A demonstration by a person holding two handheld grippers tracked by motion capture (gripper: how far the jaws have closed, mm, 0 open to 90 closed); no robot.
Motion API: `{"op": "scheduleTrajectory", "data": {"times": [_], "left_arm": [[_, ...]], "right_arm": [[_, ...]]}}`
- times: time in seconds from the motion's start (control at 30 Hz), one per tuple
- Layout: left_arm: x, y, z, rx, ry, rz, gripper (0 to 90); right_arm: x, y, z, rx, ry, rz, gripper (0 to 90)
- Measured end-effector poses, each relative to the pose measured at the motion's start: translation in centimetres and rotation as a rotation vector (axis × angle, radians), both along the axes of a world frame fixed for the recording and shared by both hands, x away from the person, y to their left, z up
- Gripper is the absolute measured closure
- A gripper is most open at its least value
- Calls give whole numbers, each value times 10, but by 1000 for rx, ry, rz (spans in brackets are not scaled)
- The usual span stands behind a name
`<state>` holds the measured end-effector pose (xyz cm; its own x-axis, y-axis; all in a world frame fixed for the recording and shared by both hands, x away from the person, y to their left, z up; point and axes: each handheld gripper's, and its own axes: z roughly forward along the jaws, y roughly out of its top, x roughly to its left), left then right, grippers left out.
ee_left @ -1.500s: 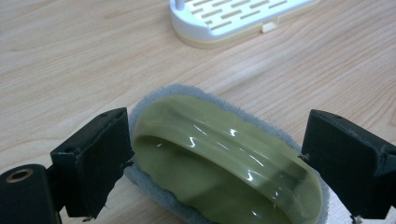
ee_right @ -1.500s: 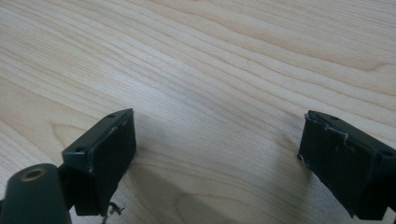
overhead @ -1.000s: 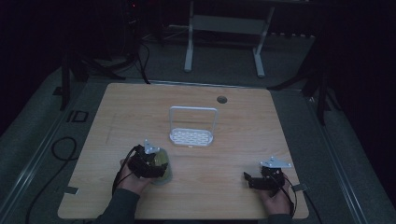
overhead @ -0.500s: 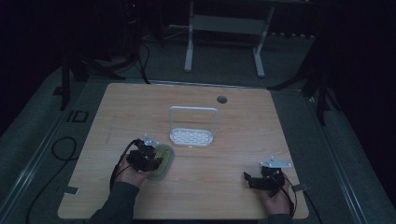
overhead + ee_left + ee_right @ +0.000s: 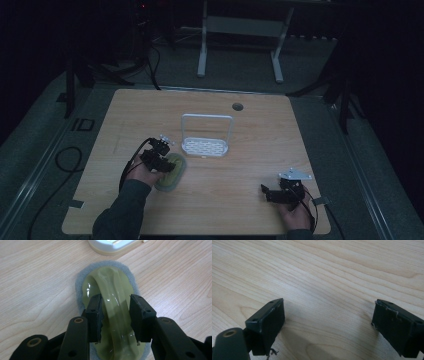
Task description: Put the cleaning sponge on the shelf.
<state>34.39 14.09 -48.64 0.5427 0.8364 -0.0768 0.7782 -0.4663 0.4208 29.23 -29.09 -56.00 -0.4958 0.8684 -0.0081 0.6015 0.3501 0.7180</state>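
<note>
Left gripper point(image 5: 115, 312) has its jaws clamped on the raised green handle of the scrubbing pad point(image 5: 110, 287), pads pressing both sides of that glossy strap after just closing in on it. Biggest thing out there is the wooden table point(image 5: 250, 125), pale grain running across it. Next down in size, the white rack point(image 5: 206, 142) stands upright near the middle, its perforated base flat on the wood. Just beside it, toward the person's left hand point(image 5: 145, 174), lies the pad, an oval with a grey felt rim, seen in the high view partly under the gripper. Over at the near right, the right gripper point(image 5: 327, 325) sits low over bare wood, jaws wide apart, nothing between them.
</note>
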Motion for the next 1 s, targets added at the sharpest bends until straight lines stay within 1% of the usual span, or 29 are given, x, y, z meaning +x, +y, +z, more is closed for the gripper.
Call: {"op": "scheduleTrajectory", "data": {"times": [0.13,0.2,0.23,0.47,0.53,0.73,0.77,0.83,0.9,0.97,1.0], "left_arm": [[5,-2,1,20,42,-8,648],[6,-2,1,23,49,-6,654],[8,-3,2,42,61,-12,664],[13,-5,3,80,95,-52,674],[14,-6,3,93,98,-59,678],[14,-9,5,141,111,-117,703],[14,-9,5,141,111,-117,708],[13,-10,6,158,114,-144,712],[13,-10,7,168,113,-164,715],[12,-11,7,166,113,-170,715],[11,-11,7,165,107,-183,717]], "right_arm": [[0,0,0,0,0,0,106],[0,0,0,0,0,0,106],[0,0,0,0,0,0,106],[0,0,0,0,0,0,106],[0,0,0,0,0,0,106],[0,0,0,0,0,0,106],[0,0,0,0,0,0,106],[0,0,0,0,0,0,106],[0,0,0,0,0,0,106],[0,0,0,0,0,0,106],[0,0,0,0,0,0,106]]}}
